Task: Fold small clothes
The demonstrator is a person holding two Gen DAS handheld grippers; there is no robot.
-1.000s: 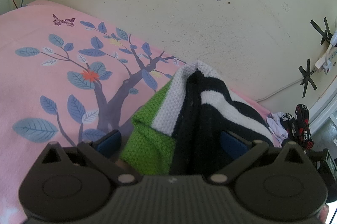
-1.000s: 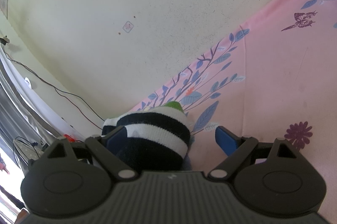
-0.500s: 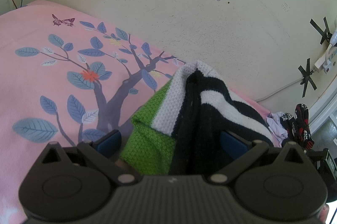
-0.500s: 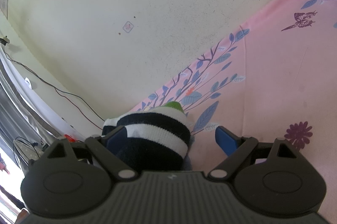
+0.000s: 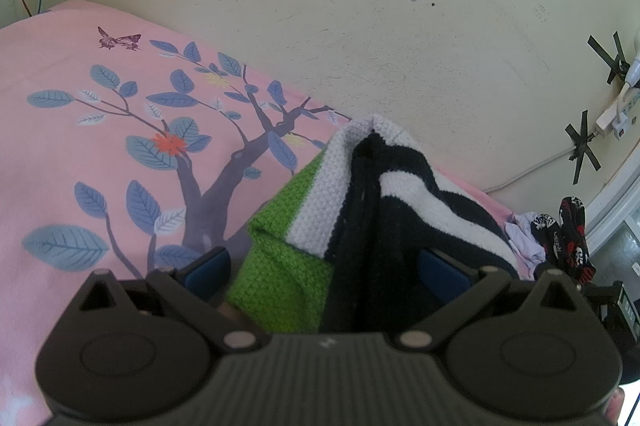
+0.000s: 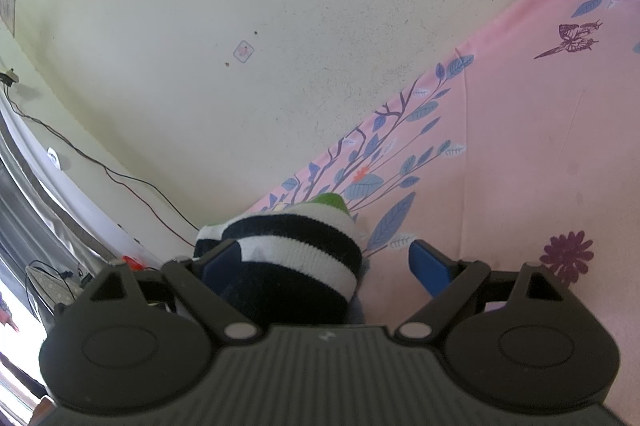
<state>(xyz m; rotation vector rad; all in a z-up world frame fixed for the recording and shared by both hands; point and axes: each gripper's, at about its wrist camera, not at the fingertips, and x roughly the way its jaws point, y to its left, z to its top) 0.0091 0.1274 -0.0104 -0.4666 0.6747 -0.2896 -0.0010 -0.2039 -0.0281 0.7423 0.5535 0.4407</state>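
Both grippers sit at the striped knit garment [image 5: 384,194], which lies bunched on the pink bed sheet [image 5: 100,162] close to the wall [image 5: 320,6].

Left gripper [image 5: 324,268]: spread wide, fabric heaped between the fingers, not pinched.

Right gripper [image 6: 326,262]: also spread, garment [image 6: 296,246] against its left finger only.

We judge the step as grabbing corners to flatten before folding. We'd close on a single layer at the hem, not the whole wad, then pull apart.

Room: open sheet away from the wall; other clothes pile [image 5: 560,230] sits off to one side.
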